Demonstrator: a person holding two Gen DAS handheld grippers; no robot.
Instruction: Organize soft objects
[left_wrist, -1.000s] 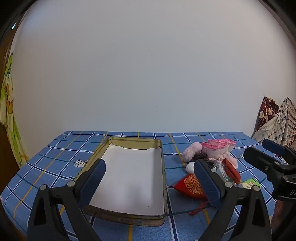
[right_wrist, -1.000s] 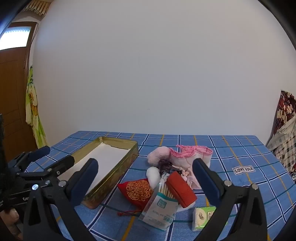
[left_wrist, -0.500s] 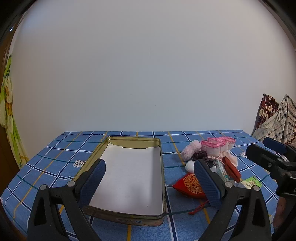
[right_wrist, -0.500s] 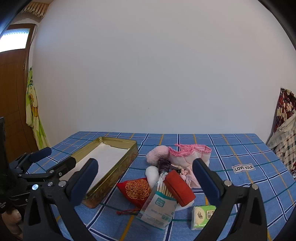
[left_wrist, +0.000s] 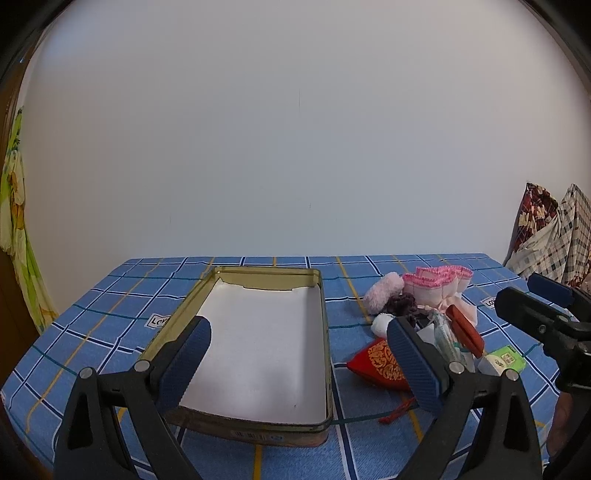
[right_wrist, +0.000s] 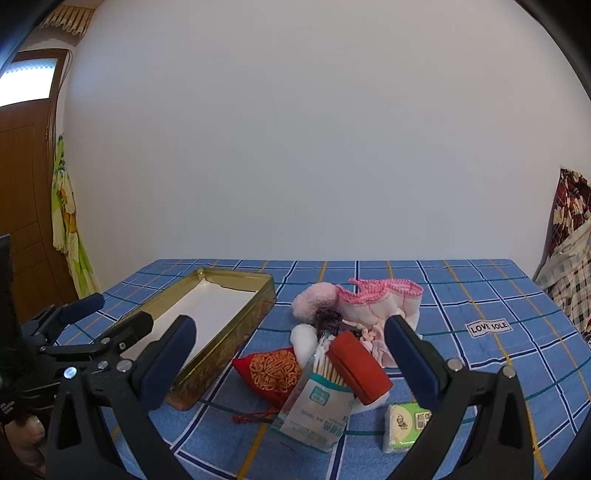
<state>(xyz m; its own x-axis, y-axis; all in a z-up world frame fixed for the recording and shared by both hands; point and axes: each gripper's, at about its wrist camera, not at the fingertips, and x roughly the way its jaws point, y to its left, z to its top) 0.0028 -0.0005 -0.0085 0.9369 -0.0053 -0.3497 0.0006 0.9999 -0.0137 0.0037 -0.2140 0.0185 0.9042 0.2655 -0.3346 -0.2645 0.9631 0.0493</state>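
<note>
Blue checked cloth covers the tabletop (right_wrist: 480, 373), and on it we see a shallow gold tin tray (left_wrist: 325, 354) lined with white paper, its inside bare. Our left gripper (left_wrist: 299, 358) hovers low over the near end of that tray with its fingers spread wide and nothing between them. Our right gripper (right_wrist: 291, 354) hangs above the pile of soft things to the right of the tray, its fingers likewise spread apart and holding nothing. In that pile, a red embroidered pouch (right_wrist: 273, 373) lies nearest the tray, with a red tassel cord trailing toward us. Just behind it sits a white pom-pom (right_wrist: 301, 341), and farther back a pink fluffy ball (right_wrist: 314, 301) touches a pink-trimmed knitted piece (right_wrist: 384, 302). A dark purple scrunchie (right_wrist: 327, 319) is tucked between the fluffy ball and the knitted piece. A packet of cotton swabs (right_wrist: 314, 406) leans against the pile's front, and a red case (right_wrist: 358, 369) rests tilted across its top. A small green tissue pack (right_wrist: 406, 424) lies on the cloth just beside the swabs, on their right. From the left wrist camera, the right gripper shows at the far right edge, near the pile.
</note>
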